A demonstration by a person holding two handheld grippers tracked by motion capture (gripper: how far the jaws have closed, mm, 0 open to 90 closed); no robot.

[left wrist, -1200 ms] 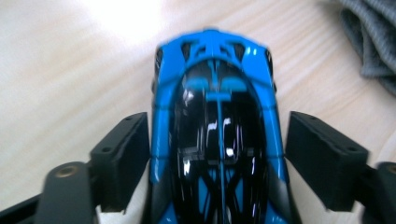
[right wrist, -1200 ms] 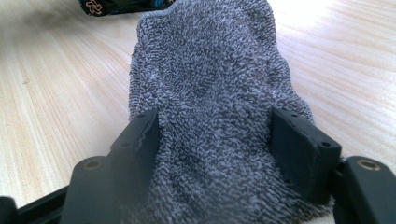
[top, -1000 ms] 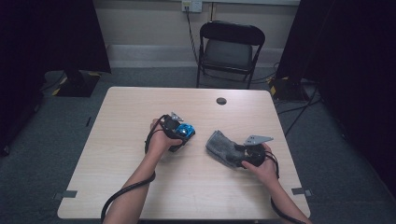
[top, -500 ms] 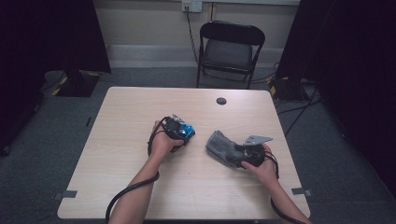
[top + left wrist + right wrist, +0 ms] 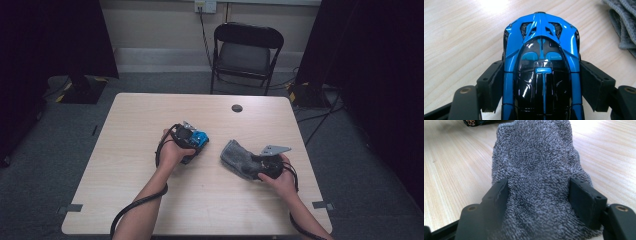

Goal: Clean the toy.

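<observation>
Left hand-held gripper [image 5: 541, 82] just closing in, black pads against one glossy blue-and-black plastic toy car [image 5: 541, 57], right hand-held gripper [image 5: 540, 202] pinching one nubby grey terry cloth [image 5: 536, 170], both on the pale wood-grain bench [image 5: 150, 200]

A pale wood surface [image 5: 130, 200] carries a blue toy car [image 5: 199, 140] near its middle, a grey cloth [image 5: 239, 159] to its right, and a dark disc [image 5: 237, 108] at the far edge

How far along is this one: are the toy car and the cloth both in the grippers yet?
Done: the right gripper grips the grey cloth. In hand: the left gripper, jaws just closing, has its pads against the blue toy car. Left: bringing cloth and car together; they lie apart on the table.
</observation>
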